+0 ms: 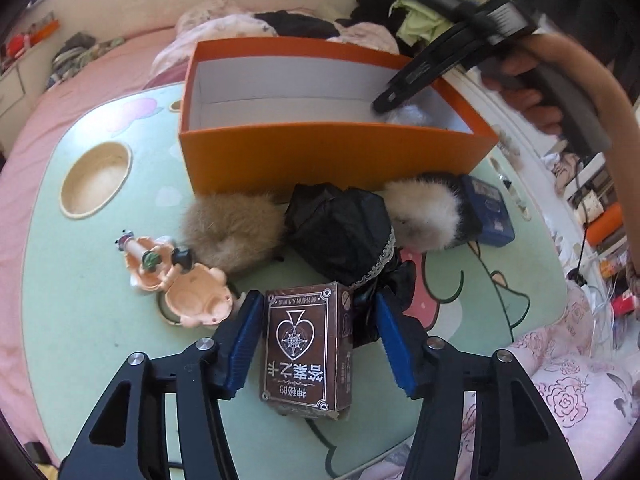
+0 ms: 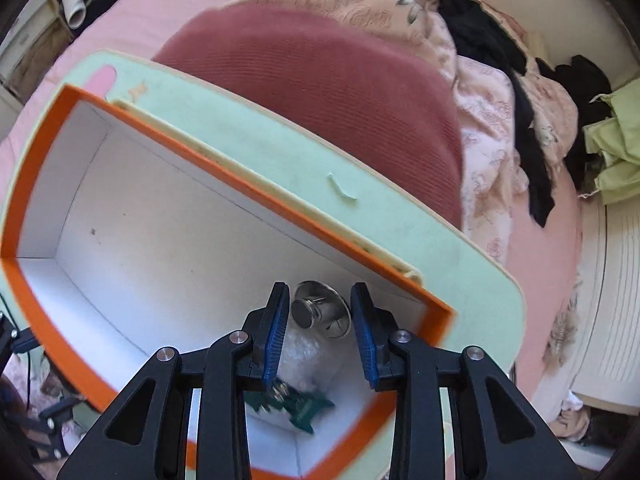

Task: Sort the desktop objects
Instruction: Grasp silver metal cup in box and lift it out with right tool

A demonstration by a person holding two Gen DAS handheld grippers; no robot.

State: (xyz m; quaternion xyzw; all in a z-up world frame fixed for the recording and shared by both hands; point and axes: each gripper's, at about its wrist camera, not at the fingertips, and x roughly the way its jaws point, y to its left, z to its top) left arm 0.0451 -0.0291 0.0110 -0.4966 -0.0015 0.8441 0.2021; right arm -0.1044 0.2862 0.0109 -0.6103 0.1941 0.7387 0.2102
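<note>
A brown card box [image 1: 306, 348] with a spade emblem lies on the green table [image 1: 88, 292] between the blue pads of my left gripper [image 1: 316, 340]; the jaws are open, a gap shows on the right side. An orange box [image 1: 332, 160] with a white inside stands behind. My right gripper [image 2: 320, 332] is open inside the orange box [image 2: 48, 292], over a metal suction-cup piece [image 2: 320, 314] and a clear bag with a green item [image 2: 296, 404]. It also shows in the left wrist view [image 1: 384, 102], reaching into the box.
In front of the orange box lie a brown fur scrunchie [image 1: 232, 228], a black lace cloth [image 1: 344, 228], a white fur piece [image 1: 428, 216], a blue case [image 1: 490, 208] and a peach toy compact [image 1: 180, 284]. A cup recess [image 1: 96, 178] sits left. Bedding surrounds the table.
</note>
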